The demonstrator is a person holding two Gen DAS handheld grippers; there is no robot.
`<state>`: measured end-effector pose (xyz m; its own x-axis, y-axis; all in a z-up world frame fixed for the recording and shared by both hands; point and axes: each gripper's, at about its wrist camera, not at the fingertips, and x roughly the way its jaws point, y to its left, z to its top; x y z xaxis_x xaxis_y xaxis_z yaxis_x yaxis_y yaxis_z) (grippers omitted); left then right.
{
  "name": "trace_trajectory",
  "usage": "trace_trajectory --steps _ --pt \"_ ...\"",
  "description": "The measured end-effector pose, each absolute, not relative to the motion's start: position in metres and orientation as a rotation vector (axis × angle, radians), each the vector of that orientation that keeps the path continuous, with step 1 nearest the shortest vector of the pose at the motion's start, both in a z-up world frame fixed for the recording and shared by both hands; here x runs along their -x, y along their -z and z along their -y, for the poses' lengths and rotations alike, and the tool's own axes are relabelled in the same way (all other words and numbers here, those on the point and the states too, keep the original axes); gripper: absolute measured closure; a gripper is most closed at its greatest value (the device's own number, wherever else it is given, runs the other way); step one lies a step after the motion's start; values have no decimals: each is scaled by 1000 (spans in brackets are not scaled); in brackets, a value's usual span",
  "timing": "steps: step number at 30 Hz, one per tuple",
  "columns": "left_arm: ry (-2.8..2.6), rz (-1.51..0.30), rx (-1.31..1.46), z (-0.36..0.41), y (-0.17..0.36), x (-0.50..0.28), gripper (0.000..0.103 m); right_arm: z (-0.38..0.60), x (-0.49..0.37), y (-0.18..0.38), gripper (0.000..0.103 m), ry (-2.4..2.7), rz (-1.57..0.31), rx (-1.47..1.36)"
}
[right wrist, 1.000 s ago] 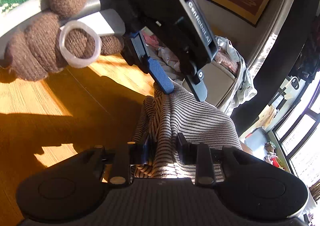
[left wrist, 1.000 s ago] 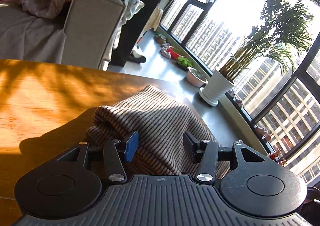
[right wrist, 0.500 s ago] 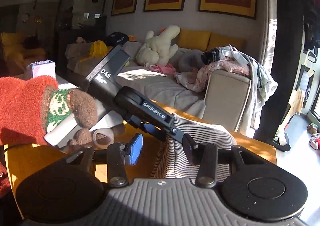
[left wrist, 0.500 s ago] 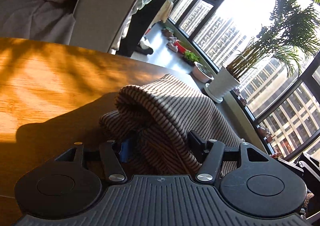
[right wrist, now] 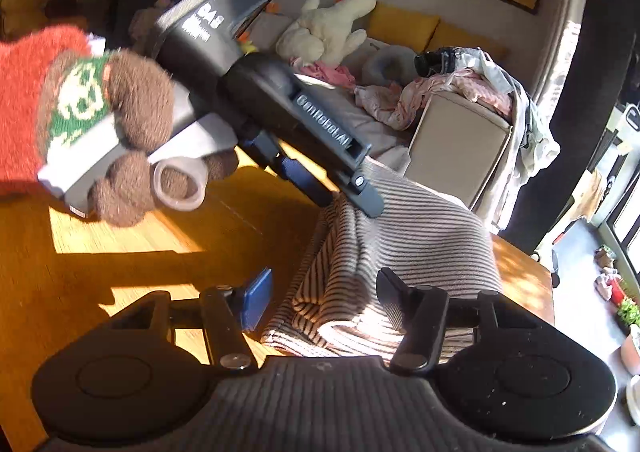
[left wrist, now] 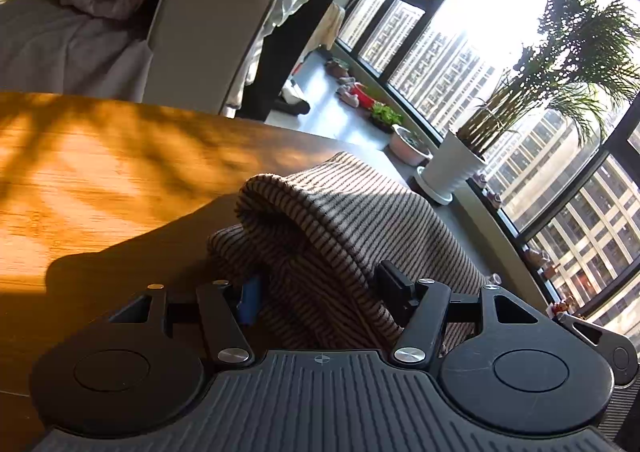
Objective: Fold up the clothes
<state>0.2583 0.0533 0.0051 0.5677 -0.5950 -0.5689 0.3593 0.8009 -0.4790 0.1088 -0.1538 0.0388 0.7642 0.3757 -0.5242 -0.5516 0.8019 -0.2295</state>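
While bunched, sweater (right wrist: pixel 404 252) lies between right gripper (right wrist: pixel 324 296) jaws.

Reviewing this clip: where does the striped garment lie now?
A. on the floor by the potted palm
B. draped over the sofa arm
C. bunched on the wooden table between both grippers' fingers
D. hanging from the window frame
C: the striped garment sits in a heap on the table, with folds between the fingers of the right gripper and left gripper.

In the right wrist view, the dark grey plastic left gripper (right wrist: pixel 344 188) crossing the upper middle carried raised lettering "GenRobot.AI" along its arm; its grey handle block (right wrist: pixel 208 18), upper left, read "DAS" above a blurred, unreadable line.
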Motion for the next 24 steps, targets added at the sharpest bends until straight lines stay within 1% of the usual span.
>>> trace_trajectory --steps 3,5,8,10,11,15,17,18,20,21,24 --pt "572 -786 327 -53 -5 -258 37 181 -112 -61 46 -461 -442 248" --pt "570 -785 326 -53 -6 -257 37 196 -126 -61 48 -399 -445 184" --pt "577 -776 340 -59 -10 -255 37 203 -148 -30 48 -353 -557 170" --pt "569 -751 352 -67 -19 -252 40 199 -145 -11 47 -327 -537 218" --pt "561 -734 354 -71 -25 -251 42 198 -142 -10 47 -320 -527 221" --pt "534 -702 354 -88 -39 -245 46 206 -135 -26 47 -370 -519 160" --pt "530 -714 353 -95 -38 -239 48 202 -121 -32 47 -393 -465 229" --pt "531 -727 348 -96 -37 -236 51 200 -114 -34 45 -405 -438 264" --pt "545 -775 323 -91 -27 -230 55 189 -100 -31 39 -443 -403 355" --pt "561 -793 317 -87 -22 -228 58 183 -95 -28 38 -464 -401 373" --pt "607 -839 307 -74 -7 -220 60 164 -96 -16 38 -434 -381 417"
